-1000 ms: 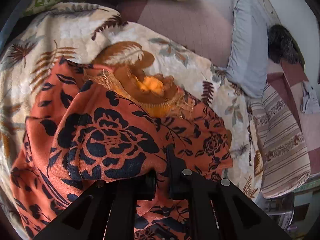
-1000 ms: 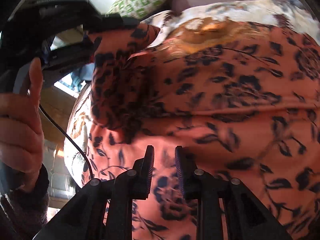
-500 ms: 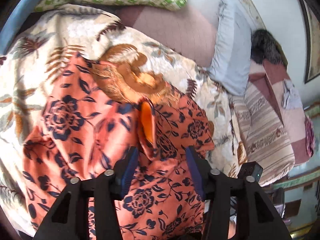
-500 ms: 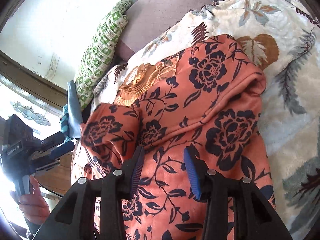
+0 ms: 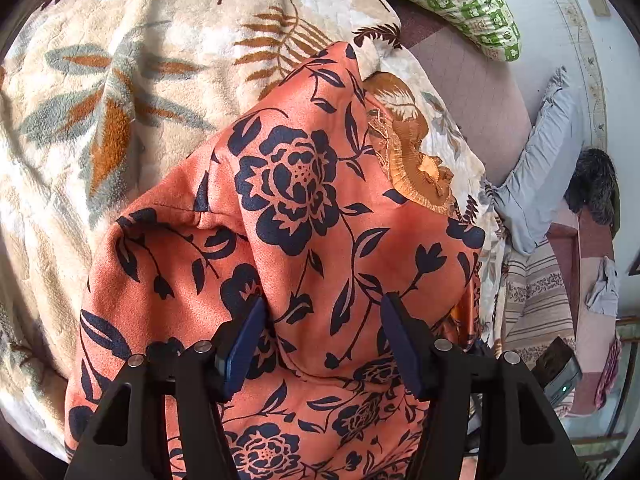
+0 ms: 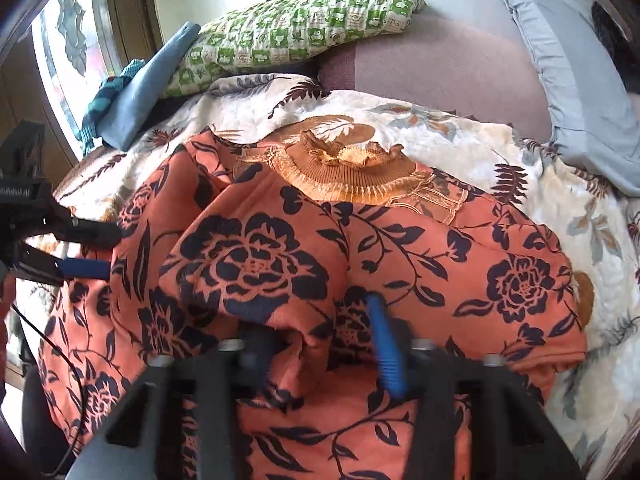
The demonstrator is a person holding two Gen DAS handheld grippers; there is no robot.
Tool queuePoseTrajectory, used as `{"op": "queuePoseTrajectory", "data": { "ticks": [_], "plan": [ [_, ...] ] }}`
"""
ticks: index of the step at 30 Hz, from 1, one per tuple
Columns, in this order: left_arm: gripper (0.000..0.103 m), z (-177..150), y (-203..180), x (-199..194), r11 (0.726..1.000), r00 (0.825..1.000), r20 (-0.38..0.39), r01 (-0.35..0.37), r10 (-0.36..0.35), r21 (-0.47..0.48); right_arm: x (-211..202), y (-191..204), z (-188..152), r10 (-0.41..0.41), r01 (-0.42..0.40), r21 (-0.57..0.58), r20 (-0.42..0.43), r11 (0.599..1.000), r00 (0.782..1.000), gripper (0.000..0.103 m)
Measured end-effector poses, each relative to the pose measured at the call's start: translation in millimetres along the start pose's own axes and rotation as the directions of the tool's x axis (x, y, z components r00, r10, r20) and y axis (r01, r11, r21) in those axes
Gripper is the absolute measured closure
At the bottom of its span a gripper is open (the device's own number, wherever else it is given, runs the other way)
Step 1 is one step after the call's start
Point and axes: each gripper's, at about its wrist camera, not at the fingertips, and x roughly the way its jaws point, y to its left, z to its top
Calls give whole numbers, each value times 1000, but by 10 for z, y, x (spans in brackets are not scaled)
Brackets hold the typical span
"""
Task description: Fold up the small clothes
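Observation:
An orange top with dark blue flowers (image 5: 312, 216) and a brown ruffled collar (image 5: 416, 172) lies on a leaf-print blanket (image 5: 100, 112). A sleeve part is folded over its middle (image 6: 248, 264). My left gripper (image 5: 322, 344) is open, its jaws spread just above the cloth near its lower part, holding nothing. It also shows at the left edge of the right wrist view (image 6: 86, 252). My right gripper (image 6: 316, 340) is open low over the top; the cloth bulges between its jaws and hides the left fingertip.
A green checked pillow (image 6: 296, 32) and blue cloth (image 6: 140, 84) lie behind the blanket. A grey pillow (image 6: 576, 80) leans at the right on the mauve mattress (image 6: 440, 68). A striped cloth (image 5: 536, 312) and a dark furry thing (image 5: 596, 188) lie beyond.
Both grippers were shut on the top one second ago and have opened and let it go. The lifted cloth has dropped onto the blanket. Both grippers have come back low over it.

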Motion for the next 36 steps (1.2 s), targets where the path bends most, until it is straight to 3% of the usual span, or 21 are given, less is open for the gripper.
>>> {"op": "queuePoseTrajectory", "data": {
  "ticks": [1, 2, 4, 7, 11, 12, 14, 16, 18, 19, 20, 21, 22, 24, 27, 29, 32, 34, 36],
  "plan": [
    [44, 23, -59, 59, 1000, 1000, 8, 0, 0, 8, -22, -169, 39, 49, -50, 102, 10, 994, 999, 95],
    [44, 31, -60, 44, 1000, 1000, 16, 0, 0, 12, -78, -388, 38, 82, -89, 218, 41, 972, 996, 94],
    [44, 58, -61, 72, 1000, 1000, 23, 5, -5, 3, -152, -828, -26, 86, -107, 390, 70, 915, 994, 93],
    [44, 83, -40, 133, 1000, 1000, 13, 19, -18, -16, -162, -1388, -287, 42, -36, 538, 1, 842, 999, 88],
    [44, 163, -36, 269, 999, 1000, 2, 10, -9, -49, -247, -1757, -594, 128, -111, 640, 19, 760, 992, 87],
    [44, 189, -43, 307, 998, 1000, 2, 10, -10, -58, -286, -1782, -596, 128, -118, 639, 31, 760, 991, 84],
    [44, 239, -55, 363, 997, 1000, 6, 6, -6, -73, -330, -1833, -560, 120, -129, 640, 57, 757, 991, 67],
    [44, 284, -47, 426, 996, 1000, 6, -3, 4, -95, -295, -1901, -514, 123, -137, 662, 68, 736, 990, 65],
    [52, 318, -43, 464, 993, 1000, 15, -5, 7, -118, -172, -1943, -459, 121, -118, 683, 44, 721, 992, 65],
    [76, 332, -51, 448, 992, 1000, 25, -11, 14, -123, -112, -1960, -447, 127, -119, 699, 41, 705, 991, 66],
    [88, 348, -65, 416, 992, 999, 33, -1, 6, -129, -80, -1970, -432, 136, -128, 709, 46, 694, 990, 82],
    [88, 359, -78, 348, 990, 998, 52, 26, -19, -137, -83, -1968, -385, 144, -140, 709, 55, 691, 988, 97],
    [88, 367, -98, 253, 989, 996, 82, 51, -40, -140, -135, -1975, -302, 160, -171, 703, 82, 690, 984, 97],
    [87, 367, -163, 78, 987, 987, 130, 106, -90, -118, -429, -2021, -100, 162, -271, 670, 222, 691, 962, 97],
    [87, 323, -262, 78, 992, 988, 116, 108, -100, -70, -852, -2101, 139, 117, -316, 614, 342, 724, 933, 97],
    [87, 237, -268, 216, 997, 995, 85, 62, -58, -46, -841, -2152, 137, 105, -282, 615, 309, 736, 945, 97],
    [87, 150, -109, 464, 998, 1000, 7, -5, 6, -59, -527, -2212, -128, 58, -150, 643, 163, 751, 985, 97],
    [85, 114, 9, 484, 995, 1000, -22, 11, -13, -98, -267, -2275, -381, 61, -86, 676, 61, 732, 996, 97],
    [85, 85, 13, 349, 996, 999, -15, 31, -33, -78, -151, -2266, -549, 76, -80, 683, 36, 726, 996, 97]
  ]
}}
